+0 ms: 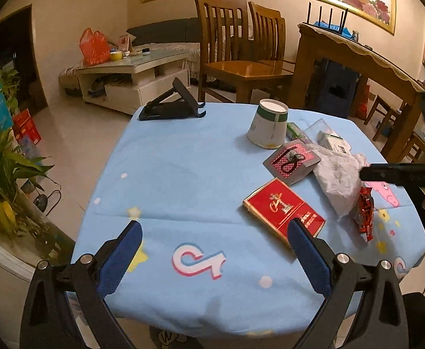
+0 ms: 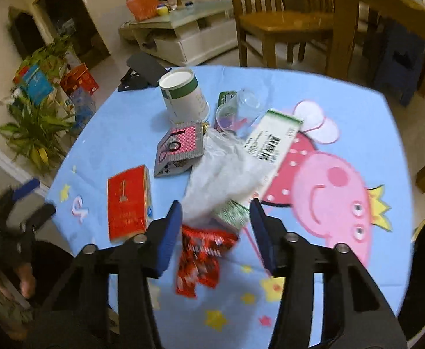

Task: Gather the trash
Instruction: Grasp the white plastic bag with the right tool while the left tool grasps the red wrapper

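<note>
1. Red and crinkled, a snack wrapper [image 2: 200, 257] is seen lying on the blue cartoon tablecloth [image 2: 125, 133], directly beneath the right gripper [image 2: 215, 212], whose blue-padded fingers are held apart above it with nothing clamped.
2. Just beyond the wrapper, a crumpled white plastic bag [image 2: 224, 171] is shown, resting partly over a white-and-green carton [image 2: 273, 142].
3. To the left of the wrapper, a red cigarette pack [image 2: 128, 200] is laid flat; past it, a grey-and-pink card packet [image 2: 180, 148] is propped against the bag's edge.
4. Farther from the wrapper, an upturned paper cup [image 2: 183, 96] and a clear plastic cup [image 2: 238, 107] on its side are pictured near the table's far edge, with a black phone stand [image 1: 171, 101] behind.
5. The left gripper [image 1: 215, 226] is held wide open over bare cloth, well left of the wrapper, its right finger overlapping the cigarette pack in the left wrist view.
</note>
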A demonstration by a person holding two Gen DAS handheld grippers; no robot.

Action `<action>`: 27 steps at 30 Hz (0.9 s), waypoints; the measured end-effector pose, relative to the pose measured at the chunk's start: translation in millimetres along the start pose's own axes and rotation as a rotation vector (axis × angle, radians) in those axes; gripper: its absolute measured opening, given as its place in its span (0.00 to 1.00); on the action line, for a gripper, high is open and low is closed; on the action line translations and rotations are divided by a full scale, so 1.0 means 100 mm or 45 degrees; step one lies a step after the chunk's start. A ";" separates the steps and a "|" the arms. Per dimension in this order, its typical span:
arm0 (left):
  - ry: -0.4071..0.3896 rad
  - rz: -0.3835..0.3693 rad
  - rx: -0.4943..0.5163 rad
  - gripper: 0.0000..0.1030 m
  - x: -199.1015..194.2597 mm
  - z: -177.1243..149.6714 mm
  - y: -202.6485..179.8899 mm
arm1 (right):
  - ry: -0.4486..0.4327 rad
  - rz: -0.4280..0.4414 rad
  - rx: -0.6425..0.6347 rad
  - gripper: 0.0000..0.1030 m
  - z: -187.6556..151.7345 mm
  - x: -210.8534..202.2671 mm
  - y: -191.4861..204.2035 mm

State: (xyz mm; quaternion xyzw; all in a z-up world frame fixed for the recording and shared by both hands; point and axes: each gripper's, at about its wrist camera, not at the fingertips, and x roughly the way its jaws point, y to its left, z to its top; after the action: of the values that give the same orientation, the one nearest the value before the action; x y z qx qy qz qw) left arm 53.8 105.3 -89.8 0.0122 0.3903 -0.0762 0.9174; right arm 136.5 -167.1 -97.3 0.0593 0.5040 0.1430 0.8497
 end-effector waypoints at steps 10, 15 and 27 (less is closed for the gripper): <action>0.069 -0.055 -0.044 0.94 0.16 -0.08 0.10 | 0.051 -0.011 -0.141 0.01 -0.01 0.11 0.41; 0.109 -0.062 -0.049 0.94 0.23 -0.10 0.05 | -0.170 0.047 -0.112 0.01 -0.08 -0.54 0.39; 0.160 -0.358 0.196 0.94 0.37 0.12 -1.23 | -0.489 -0.001 0.202 0.01 -0.70 -1.57 -0.65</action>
State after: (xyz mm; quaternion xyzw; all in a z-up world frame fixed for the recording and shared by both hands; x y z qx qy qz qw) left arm 69.1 -21.6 -103.2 0.0326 0.4379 -0.2327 0.8678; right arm 16.3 -280.0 -15.4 0.1521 0.3424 0.0885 0.9229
